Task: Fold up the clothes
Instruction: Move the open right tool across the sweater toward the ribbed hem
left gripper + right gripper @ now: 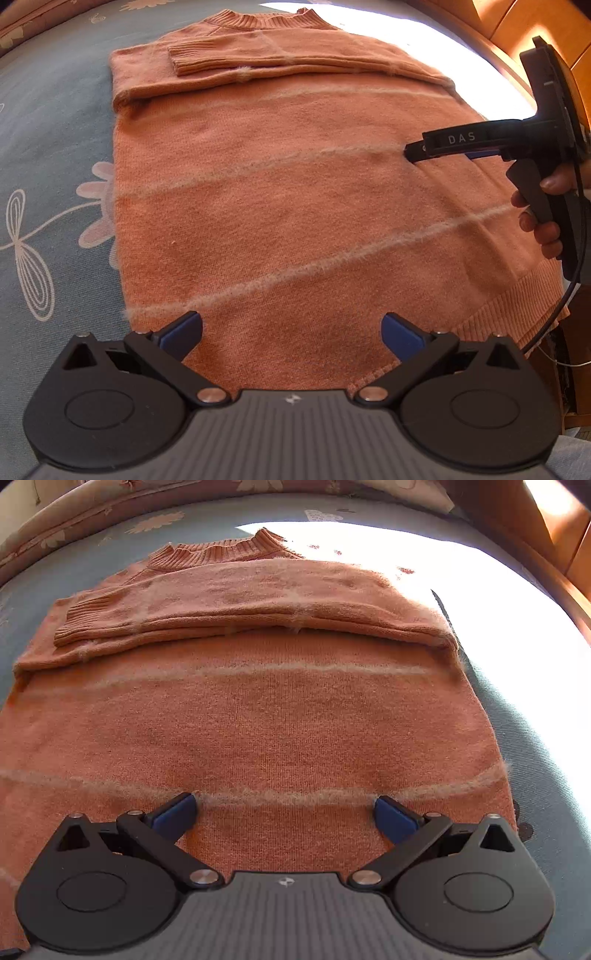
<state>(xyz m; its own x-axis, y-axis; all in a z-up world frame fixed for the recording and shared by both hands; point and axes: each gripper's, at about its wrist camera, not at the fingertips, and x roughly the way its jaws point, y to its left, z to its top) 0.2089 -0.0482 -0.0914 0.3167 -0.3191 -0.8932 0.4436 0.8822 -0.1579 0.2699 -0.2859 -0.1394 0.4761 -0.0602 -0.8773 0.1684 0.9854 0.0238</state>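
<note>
An orange knit sweater (295,206) with pale fuzzy stripes lies flat on a bed, collar far, hem near. Both sleeves (236,62) are folded across the chest. My left gripper (291,332) is open and empty, hovering over the hem. My right gripper (284,812) is open and empty above the lower body of the sweater (258,720). The right gripper also shows from the side in the left wrist view (415,153), held by a hand over the sweater's right side.
The bed has a blue-grey floral cover (44,155). A wooden frame (517,26) runs along the right. Bright sunlight falls on the cover (480,602) beyond the sweater's right shoulder. A patterned bed edge (92,502) lies at the far side.
</note>
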